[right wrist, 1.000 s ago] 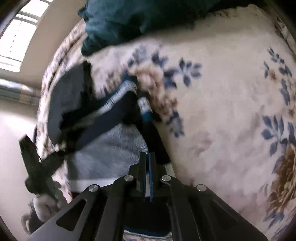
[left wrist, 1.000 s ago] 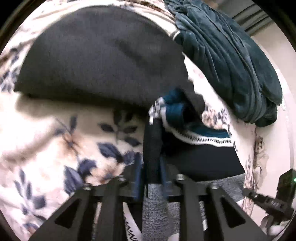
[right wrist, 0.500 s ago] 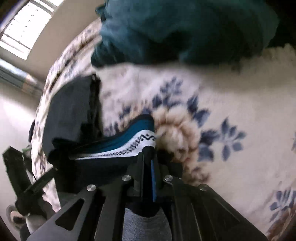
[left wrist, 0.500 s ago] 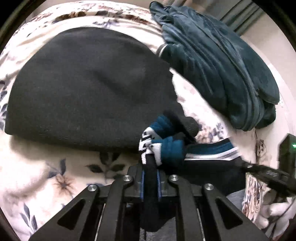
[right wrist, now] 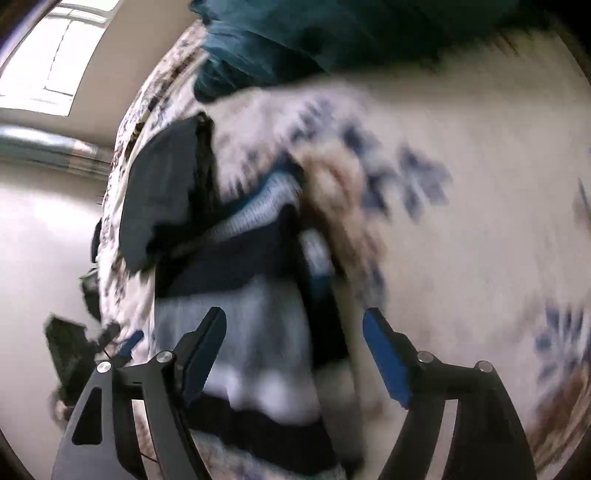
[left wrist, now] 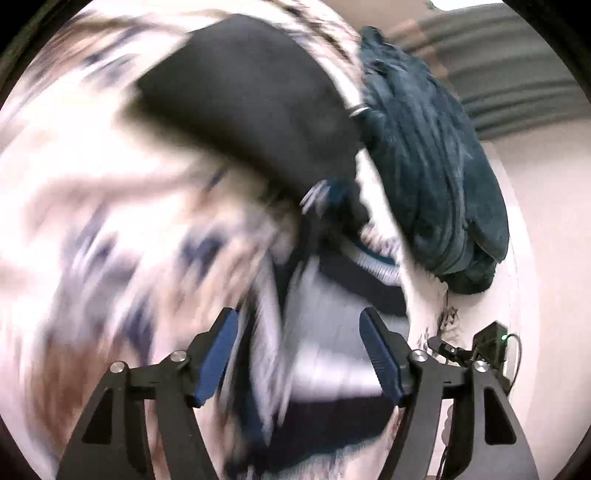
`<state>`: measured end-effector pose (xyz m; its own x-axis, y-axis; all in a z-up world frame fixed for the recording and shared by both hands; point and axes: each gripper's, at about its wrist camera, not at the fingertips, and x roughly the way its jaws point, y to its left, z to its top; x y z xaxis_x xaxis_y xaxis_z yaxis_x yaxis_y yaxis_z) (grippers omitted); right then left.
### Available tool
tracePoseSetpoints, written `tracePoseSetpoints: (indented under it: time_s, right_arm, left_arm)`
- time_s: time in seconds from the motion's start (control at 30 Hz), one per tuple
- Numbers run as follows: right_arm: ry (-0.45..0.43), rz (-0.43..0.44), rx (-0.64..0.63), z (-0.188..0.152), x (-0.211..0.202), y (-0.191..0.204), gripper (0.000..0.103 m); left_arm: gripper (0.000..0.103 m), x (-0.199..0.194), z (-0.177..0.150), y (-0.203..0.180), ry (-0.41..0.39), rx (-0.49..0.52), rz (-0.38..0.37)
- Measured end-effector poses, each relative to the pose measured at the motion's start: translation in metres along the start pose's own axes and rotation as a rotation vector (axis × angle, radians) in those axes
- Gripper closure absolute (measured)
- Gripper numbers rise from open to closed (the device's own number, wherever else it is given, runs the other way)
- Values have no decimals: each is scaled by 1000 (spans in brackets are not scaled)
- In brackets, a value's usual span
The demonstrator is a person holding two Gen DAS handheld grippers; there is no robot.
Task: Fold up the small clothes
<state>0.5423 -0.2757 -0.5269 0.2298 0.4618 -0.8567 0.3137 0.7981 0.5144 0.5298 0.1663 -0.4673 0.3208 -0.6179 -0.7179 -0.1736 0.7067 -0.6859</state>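
Note:
A small knitted garment (left wrist: 332, 332) with grey, navy, white and teal bands lies folded on the flowered bedspread (left wrist: 110, 240); it also shows in the right wrist view (right wrist: 258, 314). My left gripper (left wrist: 299, 328) is open and empty just above the garment. My right gripper (right wrist: 293, 328) is open and empty over the same garment. Both views are blurred by motion.
A black beanie (left wrist: 240, 110) lies beyond the garment, also in the right wrist view (right wrist: 159, 192). A heap of dark teal fabric (left wrist: 436, 177) lies at the far right, and at the top of the right view (right wrist: 295, 33). The right gripper's body (left wrist: 480, 347) shows beside the bed edge.
Both grippers have opened and let go of the garment's edge, which now lies folded over on the bed. Both cameras are moving fast.

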Motion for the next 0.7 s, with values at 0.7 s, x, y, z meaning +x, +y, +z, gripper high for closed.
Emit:
tracePoseSetpoints:
  time_s: [0.7]
  right_arm:
    - [3, 194, 106, -32, 44, -45, 14]
  left_arm:
    - [74, 91, -130, 25, -183, -460, -235]
